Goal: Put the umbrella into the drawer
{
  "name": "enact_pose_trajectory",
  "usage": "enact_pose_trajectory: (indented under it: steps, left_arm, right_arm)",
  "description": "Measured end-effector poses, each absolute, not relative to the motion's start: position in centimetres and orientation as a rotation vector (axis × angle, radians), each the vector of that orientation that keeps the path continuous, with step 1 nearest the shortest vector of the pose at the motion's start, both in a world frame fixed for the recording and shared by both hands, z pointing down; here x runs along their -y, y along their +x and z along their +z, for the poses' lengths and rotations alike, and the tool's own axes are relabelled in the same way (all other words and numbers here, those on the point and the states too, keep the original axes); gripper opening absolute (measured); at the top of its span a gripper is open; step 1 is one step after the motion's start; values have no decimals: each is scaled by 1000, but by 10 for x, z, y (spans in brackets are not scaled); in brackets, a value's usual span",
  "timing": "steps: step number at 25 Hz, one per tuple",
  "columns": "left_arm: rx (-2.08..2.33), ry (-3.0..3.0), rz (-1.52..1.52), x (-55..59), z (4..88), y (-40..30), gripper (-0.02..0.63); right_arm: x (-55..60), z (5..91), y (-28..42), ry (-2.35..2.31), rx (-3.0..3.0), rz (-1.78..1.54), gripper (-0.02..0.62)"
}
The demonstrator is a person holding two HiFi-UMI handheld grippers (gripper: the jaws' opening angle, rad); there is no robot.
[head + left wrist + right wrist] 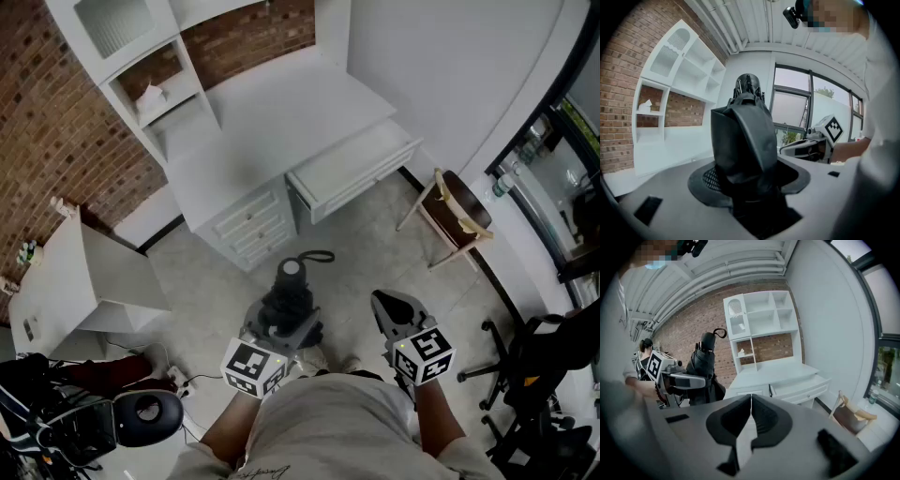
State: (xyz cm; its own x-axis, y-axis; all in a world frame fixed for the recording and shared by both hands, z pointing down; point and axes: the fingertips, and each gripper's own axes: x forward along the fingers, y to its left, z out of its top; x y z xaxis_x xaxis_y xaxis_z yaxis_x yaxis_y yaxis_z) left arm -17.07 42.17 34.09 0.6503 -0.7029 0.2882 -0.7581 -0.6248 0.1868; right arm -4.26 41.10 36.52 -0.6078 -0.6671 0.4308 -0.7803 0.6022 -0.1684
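A folded black umbrella [291, 292] with a wrist loop stands upright between the jaws of my left gripper [285, 323], which is shut on it. In the left gripper view the umbrella [743, 140] fills the middle and hides the jaw tips. My right gripper [395, 307] is held beside it, to the right, shut with nothing in it; its pads meet in the right gripper view [751, 401]. That view also has the umbrella [704, 363] at the left. The white desk's drawer [349, 169] stands pulled open ahead of me and shows again in the right gripper view [802, 384].
A white desk [281, 112] with a shelf unit [141, 66] stands against a brick wall. A brown-seated chair [457, 214] is right of the drawer. A white cabinet [84, 281] is at left, a black office chair [544, 375] at right.
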Motion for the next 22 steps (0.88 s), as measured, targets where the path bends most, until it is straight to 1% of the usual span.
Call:
enact_pose_trajectory:
  steps: [5,16,22]
  left_arm:
    - [1168,2582,287,-439,341,-162,276]
    - [1141,2614,294,-451,335,-150,276]
    - [1138,2615,273,-446,335,-156,276]
  right_arm:
    - [-432,384,-35,1163,2470,527,29]
    - [-437,378,-35,1149,2498,485,29]
    - [-432,382,-36,1173,2513,559,29]
